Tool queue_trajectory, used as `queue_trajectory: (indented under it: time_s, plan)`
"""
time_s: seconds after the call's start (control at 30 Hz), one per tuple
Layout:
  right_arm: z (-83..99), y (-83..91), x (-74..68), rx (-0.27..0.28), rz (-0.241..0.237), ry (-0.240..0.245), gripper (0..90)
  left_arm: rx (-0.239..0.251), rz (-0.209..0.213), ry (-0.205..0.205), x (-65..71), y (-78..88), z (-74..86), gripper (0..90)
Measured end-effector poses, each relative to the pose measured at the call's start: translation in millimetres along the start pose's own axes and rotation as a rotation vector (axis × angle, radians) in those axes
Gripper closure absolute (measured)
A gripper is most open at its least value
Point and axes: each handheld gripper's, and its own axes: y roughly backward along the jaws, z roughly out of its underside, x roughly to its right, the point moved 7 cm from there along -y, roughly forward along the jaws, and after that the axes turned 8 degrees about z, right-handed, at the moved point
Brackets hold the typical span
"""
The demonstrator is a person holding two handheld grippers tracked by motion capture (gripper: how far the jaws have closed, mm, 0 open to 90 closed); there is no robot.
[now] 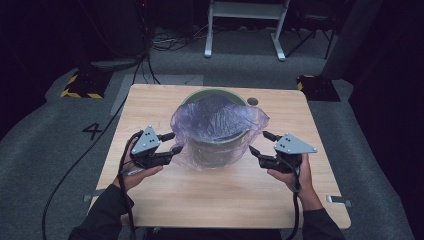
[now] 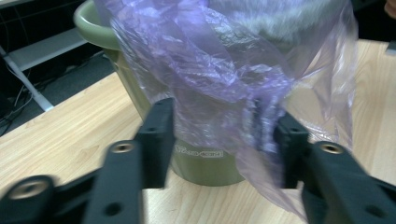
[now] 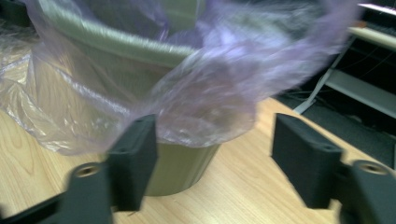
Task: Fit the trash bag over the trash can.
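Bin point(image 1: 215, 150), green, mid-counter point(image 1: 165, 200), lined with a purple bag point(image 1: 220, 120) draped over its rim. Left gripper point(image 1: 172, 143) and right gripper point(image 1: 260, 142) flank it, level, jaws spread apart, gripping nothing.

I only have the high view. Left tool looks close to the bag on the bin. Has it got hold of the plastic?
Observer: Not yet. In the left gripper view the left tool is open, with the purple bag hanging loose between its jaws.
Operator: And the right one?
Observer: The right tool is open too, and the bag's lower edge droops near one jaw, not pinched.
Operator: Any marking on the bin?
Observer: The green bin has a small printed label low on its wall; it is too blurred to read.
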Motion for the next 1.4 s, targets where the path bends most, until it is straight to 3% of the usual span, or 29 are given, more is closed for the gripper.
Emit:
queue_trajectory:
  time_s: [0.07,0.33,0.53,0.7,0.83,1.0,1.13,1.2,1.3,1.4]
  plan:
    - [-1.4,7.1,4.3,0.011,0.013,-0.006,26.6,0.013,-0.029,0.002,-2.5,6.0,-2.8,33.7]
    - [-16.1,30.9,27.0,0.077,0.062,-0.076,25.8,0.086,-0.006,0.001,-5.3,29.5,-21.4,22.2]
    - [-40.5,40.5,23.2,0.122,0.063,-0.067,24.6,0.094,-0.011,0.004,-4.8,38.3,-22.2,21.2]
    - [-54.9,36.5,16.5,0.126,0.06,-0.035,24.1,0.105,-0.015,-0.001,-5.6,42.9,-27.8,20.9]
    - [-62.5,30.9,17.2,0.129,0.072,-0.03,26.4,0.113,-0.048,-0.008,-8.4,46.6,-36.8,22.1]
    - [-63.3,12.6,29.1,0.094,0.13,-0.025,41.6,0.146,-0.053,0.03,-22.3,43.9,-48.0,31.6]
    - [-62.0,-3.4,39.6,0.062,0.133,-0.054,54.8,0.087,-0.092,0.039,-40.4,29.0,-48.5,43.9]
    - [-61.0,-13.4,45.0,0.045,0.124,-0.078,60.7,0.066,-0.085,0.045,-49.6,18.5,-47.2,51.0]
    - [-61.5,-26.5,53.3,0.025,0.157,-0.074,69.5,0.026,-0.096,0.042,-59.9,4.6,-44.4,62.3]
    - [-62.5,-36.9,59.9,0.021,0.167,-0.09,76.0,0.023,-0.089,0.035,-64.6,-5.1,-45.5,72.1]
